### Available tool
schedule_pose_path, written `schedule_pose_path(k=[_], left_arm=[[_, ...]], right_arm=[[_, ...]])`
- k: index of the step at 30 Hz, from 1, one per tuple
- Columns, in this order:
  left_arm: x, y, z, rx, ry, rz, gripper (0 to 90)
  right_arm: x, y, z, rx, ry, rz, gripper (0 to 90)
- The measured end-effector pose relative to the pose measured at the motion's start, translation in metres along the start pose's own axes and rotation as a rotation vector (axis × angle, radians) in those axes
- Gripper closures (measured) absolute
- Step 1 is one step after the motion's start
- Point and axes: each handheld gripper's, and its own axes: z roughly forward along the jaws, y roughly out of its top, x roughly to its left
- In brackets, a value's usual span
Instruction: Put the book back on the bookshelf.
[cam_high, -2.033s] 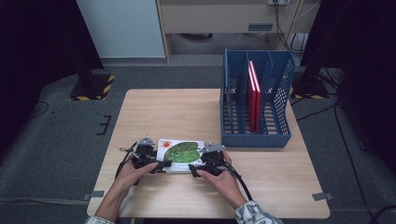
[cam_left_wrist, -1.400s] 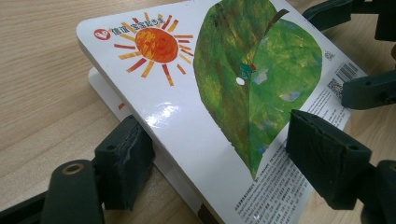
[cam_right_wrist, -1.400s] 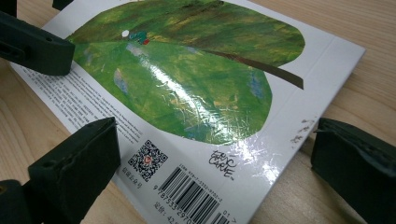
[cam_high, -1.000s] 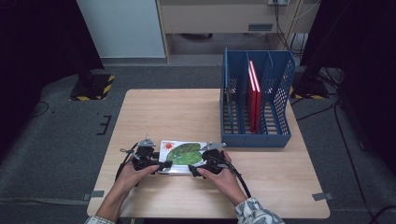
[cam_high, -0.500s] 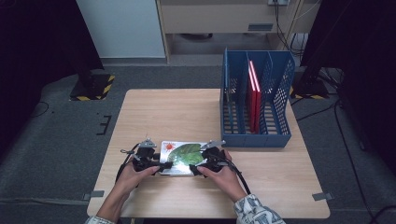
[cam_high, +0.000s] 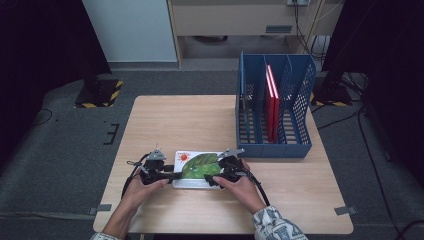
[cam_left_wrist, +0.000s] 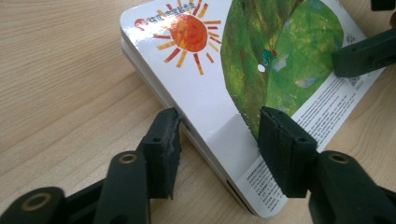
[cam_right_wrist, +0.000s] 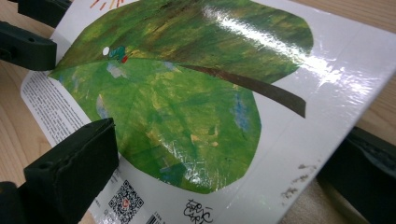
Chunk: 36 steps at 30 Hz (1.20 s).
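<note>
The picture book (cam_high: 197, 169) lies flat on the worktop (cam_high: 200, 120). The left tool (cam_high: 172, 175), jaws just closing, pinches its edge; the right tool (cam_high: 212, 179) clamps the opposite edge.

I have both forearms reaching in from the near edge, hands low and level, close together and facing one another. My left gripper (cam_high: 169, 175) has just been closing its jaws, one pad above and one below the book's edge (cam_left_wrist: 219, 116). My right gripper (cam_high: 214, 178) grips the opposite edge, one jaw on top and one beneath.
</note>
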Motion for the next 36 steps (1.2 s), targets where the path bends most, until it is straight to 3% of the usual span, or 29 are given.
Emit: schedule_pose_path(k=[5, 13, 25, 32, 36], left_arm=[[-0.001, 0.001, 0.0, 0.0, -0.001, 0.007, 49.3], [-0.002, 0.002, -0.003, -0.008, 0.024, 0.022, 51.4], [0.0, 0.004, -0.009, -0.042, 0.053, 0.014, 58.2], [0.0, 0.006, -0.01, -0.046, 0.061, 0.006, 57.9], [0.003, 0.006, -0.013, -0.051, 0.056, -0.001, 59.5]], right_arm=[[0.001, 0.002, -0.001, 0.016, 0.005, 0.002, 0.7], [0.009, 0.009, -0.004, 0.034, -0.051, -0.042, 1.6], [0.013, 0.02, -0.009, 0.018, -0.111, -0.11, 6.6], [0.015, 0.023, -0.01, 0.013, -0.126, -0.11, 7.5], [0.017, 0.025, -0.011, -0.021, -0.138, -0.117, 9.8]])
